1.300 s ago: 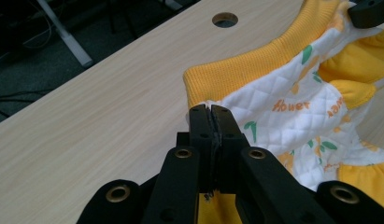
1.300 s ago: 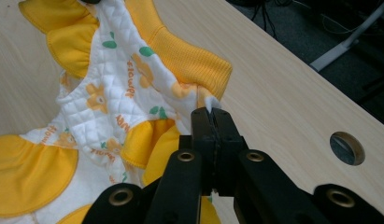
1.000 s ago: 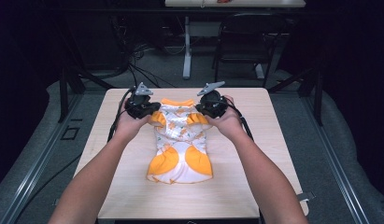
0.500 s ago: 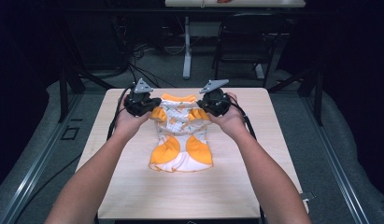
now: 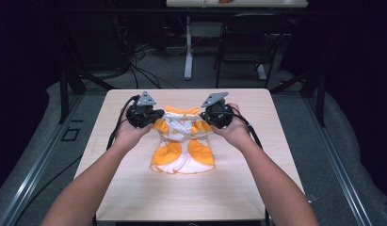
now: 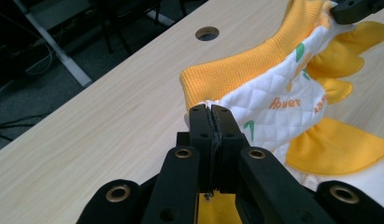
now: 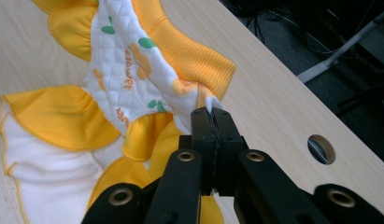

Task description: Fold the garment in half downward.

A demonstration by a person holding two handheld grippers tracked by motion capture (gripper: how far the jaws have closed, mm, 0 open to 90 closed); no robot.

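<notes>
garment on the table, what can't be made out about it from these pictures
- High view: the corners of the garment gripped at the top edge lie under the left tongs and right tongs.
- Left gripper view: its lower hem is cut off by the right edge.
- Right gripper view: the orange printed lettering is too blurred to read fully.

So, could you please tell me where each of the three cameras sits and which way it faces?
High view: above the person's side, looking forward and down on the table; both forearms, left gripper, right gripper.
Left gripper view: rides that gripper, looking along shut jaws at the garment.
Right gripper view: likewise, facing the opposite corner.
Shared: the orange-and-white garment, pinched at both ends.
</notes>
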